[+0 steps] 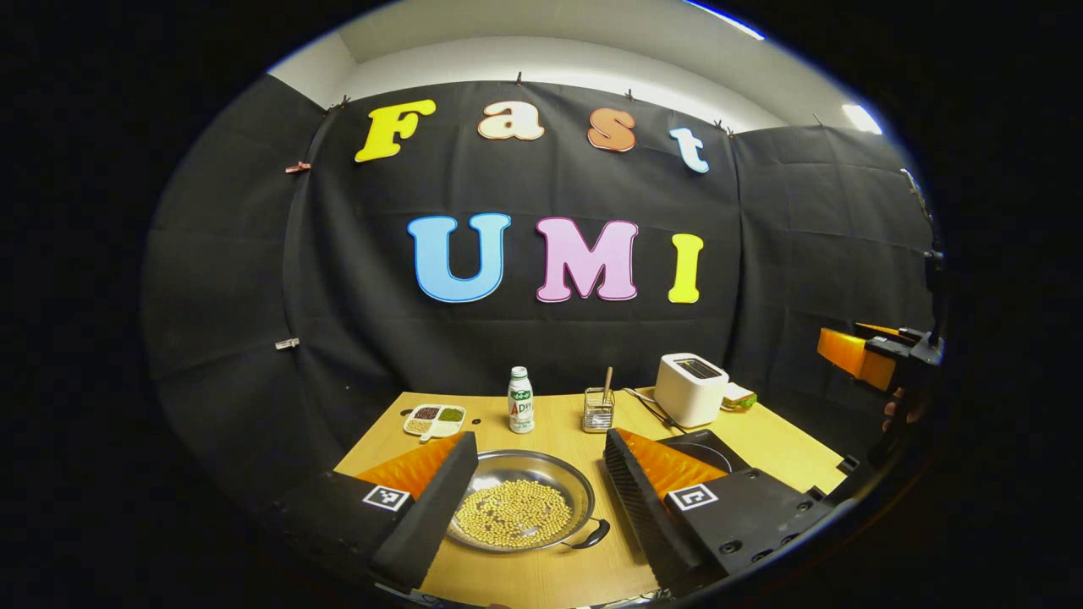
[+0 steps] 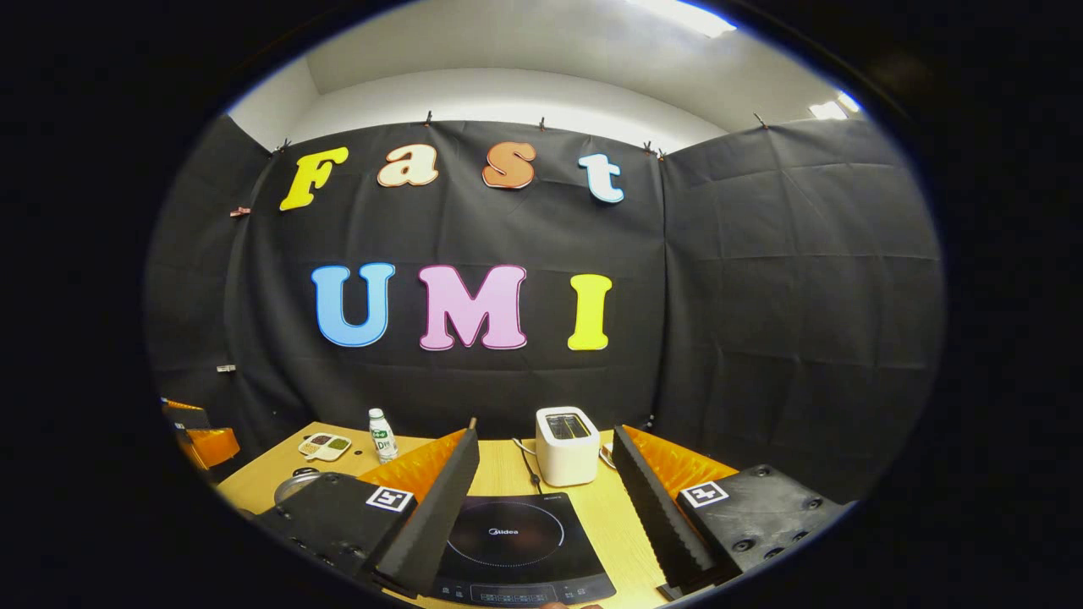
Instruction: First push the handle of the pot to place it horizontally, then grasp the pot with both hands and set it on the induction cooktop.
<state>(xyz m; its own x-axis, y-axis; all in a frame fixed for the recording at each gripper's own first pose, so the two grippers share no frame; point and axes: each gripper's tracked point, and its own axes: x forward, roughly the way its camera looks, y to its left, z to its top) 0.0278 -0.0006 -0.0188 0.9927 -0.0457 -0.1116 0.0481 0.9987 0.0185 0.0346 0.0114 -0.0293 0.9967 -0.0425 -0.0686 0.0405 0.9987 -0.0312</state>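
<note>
Left gripper view: the left gripper [image 1: 533, 499] sits at the bottom centre of the frame, fingers wide apart, nothing held. The pot [image 1: 520, 501], a shallow metal pan holding pale round beans [image 1: 512, 513], rests on the wooden bench [image 1: 761, 448] and shows in the gap between the two fingers; neither finger touches it. Its dark handle [image 1: 592, 534] lies at the pot's lower right rim, pointing toward the lower right of the frame. The induction cooktop [image 1: 706, 452] is just right of the pot, mostly hidden behind the right-hand finger.

At the back of the bench, from left to right: a small divided dish [image 1: 434, 419] with dark, green and pale contents, a white bottle [image 1: 520, 399], a clear glass holder [image 1: 598, 409] with a stick standing in it, and a white toaster [image 1: 690, 388]. At the right edge of the frame, mid-height, the right gripper [image 1: 871, 353] hangs off the bench, held by a hand [image 1: 898, 412].

Right gripper view: the right gripper [image 2: 546, 524] has its fingers wide apart and empty, above the black induction cooktop [image 2: 508, 541], which fills the gap between them at bottom centre. The toaster [image 2: 567, 444] stands just behind the cooktop. The pot [image 2: 294, 484] shows as a sliver of rim at lower left, well apart from this gripper. The bottle [image 2: 382, 435] and dish [image 2: 324, 445] sit behind it. Part of the left gripper [image 2: 203, 440] shows at the far left edge.
</note>
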